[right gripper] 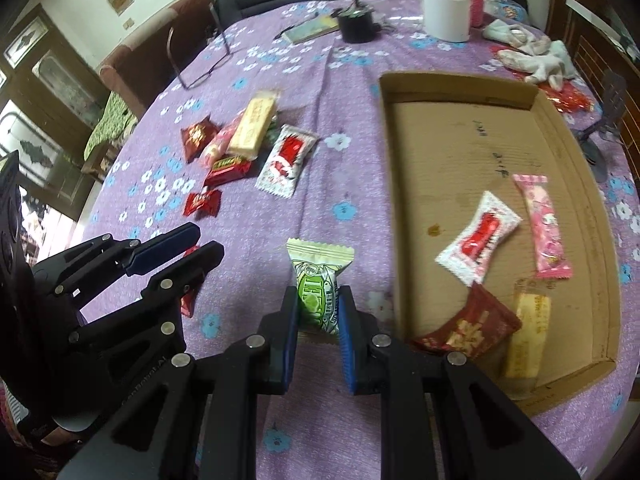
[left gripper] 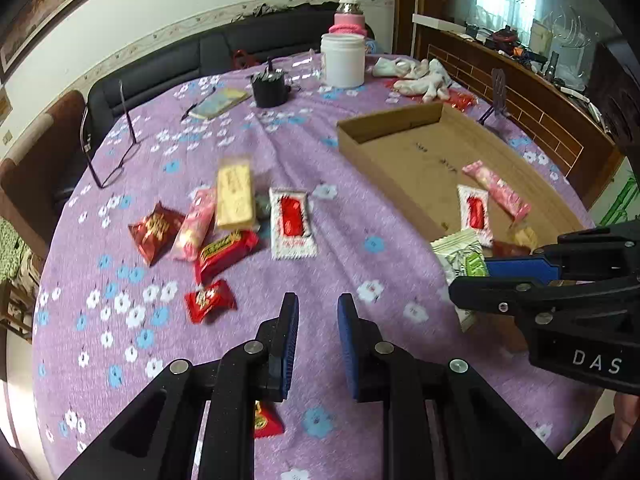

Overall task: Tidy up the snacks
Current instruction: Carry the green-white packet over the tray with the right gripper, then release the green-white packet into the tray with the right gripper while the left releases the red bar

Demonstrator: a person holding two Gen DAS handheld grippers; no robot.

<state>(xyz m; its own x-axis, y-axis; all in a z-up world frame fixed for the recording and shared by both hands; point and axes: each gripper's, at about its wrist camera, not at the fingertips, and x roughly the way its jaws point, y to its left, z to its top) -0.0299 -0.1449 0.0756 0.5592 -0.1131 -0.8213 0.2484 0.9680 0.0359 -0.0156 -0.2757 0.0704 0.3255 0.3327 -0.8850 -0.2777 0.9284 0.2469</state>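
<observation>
Gripped between the pads of the right gripper [right gripper: 318, 312], a green-and-white packet [right gripper: 320, 280] is held above the purple cloth [right gripper: 320, 80], just off the near left edge of the cardboard tray [right gripper: 576, 168]. Nothing is seen between the jaws of the left gripper [left gripper: 318, 312], which are drawn close together; a red candy [left gripper: 267, 420] is partly hidden beneath its left finger. Five snacks are seen in the tray's near right corner: a white-and-red sachet [right gripper: 478, 238], a pink bar [right gripper: 542, 226], a dark red packet [right gripper: 476, 326], and a pale yellow bar [right gripper: 526, 334] partly covered by the right gripper. More snacks are heaped toward the table's left edge, among them a cream wafer bar [left gripper: 235, 196], a second white-and-red sachet [left gripper: 291, 222] and red wrappers [left gripper: 210, 300]. Toward the far edge, a white jar [left gripper: 343, 60], a black cup [left gripper: 270, 88], spectacles [left gripper: 106, 144] and crumpled white cloth [left gripper: 420, 76] are seen.
</observation>
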